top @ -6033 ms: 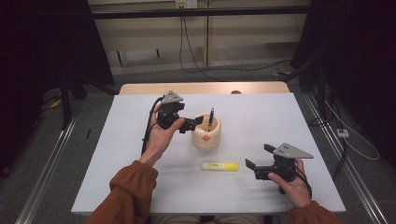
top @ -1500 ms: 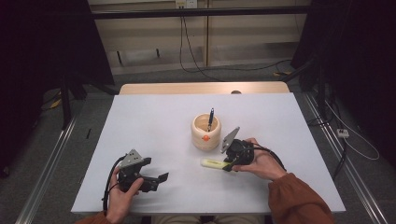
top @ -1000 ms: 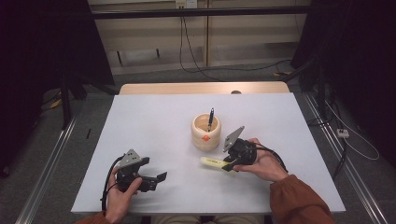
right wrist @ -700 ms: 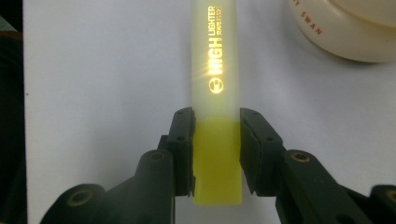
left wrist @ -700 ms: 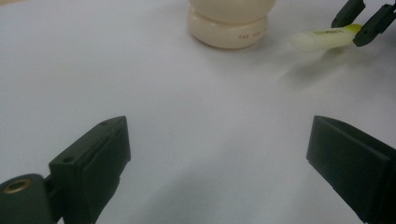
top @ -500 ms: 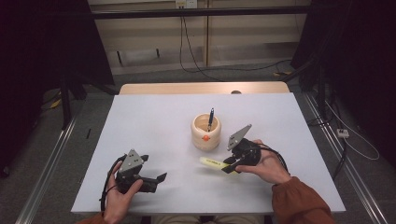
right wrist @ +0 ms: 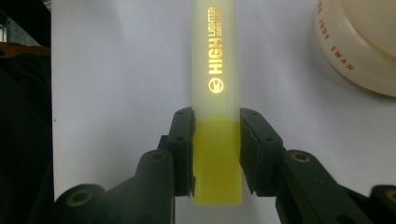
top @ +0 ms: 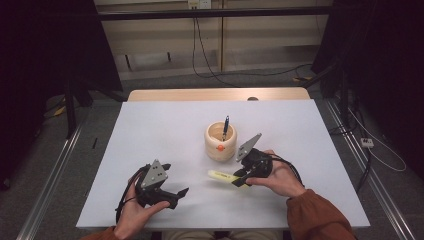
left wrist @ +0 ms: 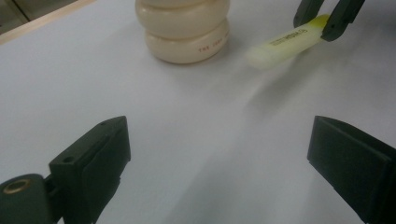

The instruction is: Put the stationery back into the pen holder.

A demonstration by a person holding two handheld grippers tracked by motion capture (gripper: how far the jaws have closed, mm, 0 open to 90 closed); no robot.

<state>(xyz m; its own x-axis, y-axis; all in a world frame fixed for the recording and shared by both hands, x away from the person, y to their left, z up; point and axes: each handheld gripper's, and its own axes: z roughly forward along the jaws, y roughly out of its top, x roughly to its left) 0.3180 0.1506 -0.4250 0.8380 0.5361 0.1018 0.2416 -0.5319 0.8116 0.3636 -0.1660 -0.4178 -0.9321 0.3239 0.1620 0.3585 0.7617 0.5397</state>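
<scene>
Dim room around the rig: dark curtains (top: 45,55) hang at both sides, pale wall panels (top: 210,35) stand at the back, and black cables (top: 240,70) trail across a grey floor (top: 60,150). Metal rails (top: 45,195) run along the floor left and right of the table.

White table (top: 165,125), matte, evenly lit; a strip of bare wood edge (top: 215,94) shows at its far side. Surface clean, with a soft shadow under each object.

Near the middle stands a cream ribbed pen cup (top: 220,141), upright, with a dark pen (top: 226,128) leaning inside. An orange spot marks its front.

Yellow highlighter (top: 223,176) lies in front of the cup, near it but apart, with its pale cap end pointing left in the high view. Right gripper (top: 242,178) is clamped on the yellow barrel end; the right gripper view shows both pads pressed against the barrel (right wrist: 218,154), with gold lettering on the cap beyond. From the frames I cannot tell whether the highlighter rests on the table or is lifted.

Left gripper (top: 177,192) sits near the front left edge, held in the person's left hand (top: 134,210). Its jaws stand wide apart with only table between them in the left gripper view.
</scene>
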